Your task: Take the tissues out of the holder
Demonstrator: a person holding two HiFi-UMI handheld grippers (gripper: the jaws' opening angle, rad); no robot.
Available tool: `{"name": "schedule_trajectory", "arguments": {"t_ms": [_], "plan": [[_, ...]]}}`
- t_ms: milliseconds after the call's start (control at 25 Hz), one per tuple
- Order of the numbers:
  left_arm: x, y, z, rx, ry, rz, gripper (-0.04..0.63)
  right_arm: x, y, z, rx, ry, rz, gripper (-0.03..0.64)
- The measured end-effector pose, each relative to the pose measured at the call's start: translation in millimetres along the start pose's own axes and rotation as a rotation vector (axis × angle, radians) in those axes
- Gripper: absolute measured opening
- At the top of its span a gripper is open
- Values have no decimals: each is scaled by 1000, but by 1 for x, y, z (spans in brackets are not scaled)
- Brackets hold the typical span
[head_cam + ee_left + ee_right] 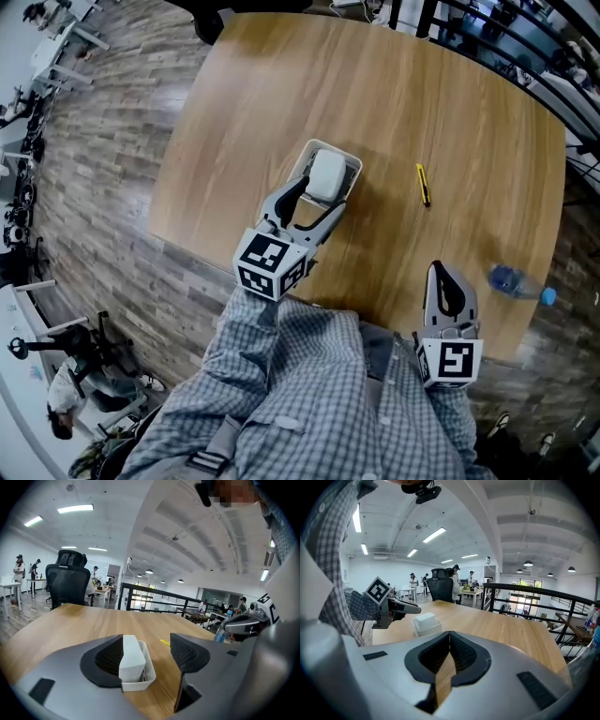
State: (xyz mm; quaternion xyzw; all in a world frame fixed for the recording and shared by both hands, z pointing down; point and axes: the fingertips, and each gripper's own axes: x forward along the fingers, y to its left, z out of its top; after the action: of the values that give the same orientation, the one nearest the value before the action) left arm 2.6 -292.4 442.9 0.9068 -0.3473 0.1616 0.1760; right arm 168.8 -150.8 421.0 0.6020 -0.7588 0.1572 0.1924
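A white tissue pack (326,175) stands upright in a white holder (346,161) on the wooden table (394,103). My left gripper (307,208) is just in front of it, jaws open. In the left gripper view the tissue pack (131,658) and its holder (150,669) lie between the spread jaws, close to the left finger (105,660); no pad presses on them. My right gripper (448,286) rests near the table's front edge, shut with nothing in it. The right gripper view shows the tissue pack (424,618) far off to the left.
A yellow pen (423,184) lies on the table right of the holder. A blue water bottle (518,283) lies near the right edge. A black office chair (69,581) stands beyond the far end of the table, and a railing (154,603) runs behind it.
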Motion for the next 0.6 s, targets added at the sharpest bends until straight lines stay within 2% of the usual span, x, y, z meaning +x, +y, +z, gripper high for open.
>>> {"name": "schedule_trajectory", "arguments": {"t_ms": [200, 400, 600], "plan": [[10, 12, -15, 64, 67, 53, 325, 1, -1, -2, 1, 18, -9, 11], [22, 22, -32, 65, 127, 96, 333, 0, -5, -8, 9, 29, -21, 12], [33, 26, -41, 64, 166, 95, 336, 0, -8, -9, 24, 41, -34, 11]]}}
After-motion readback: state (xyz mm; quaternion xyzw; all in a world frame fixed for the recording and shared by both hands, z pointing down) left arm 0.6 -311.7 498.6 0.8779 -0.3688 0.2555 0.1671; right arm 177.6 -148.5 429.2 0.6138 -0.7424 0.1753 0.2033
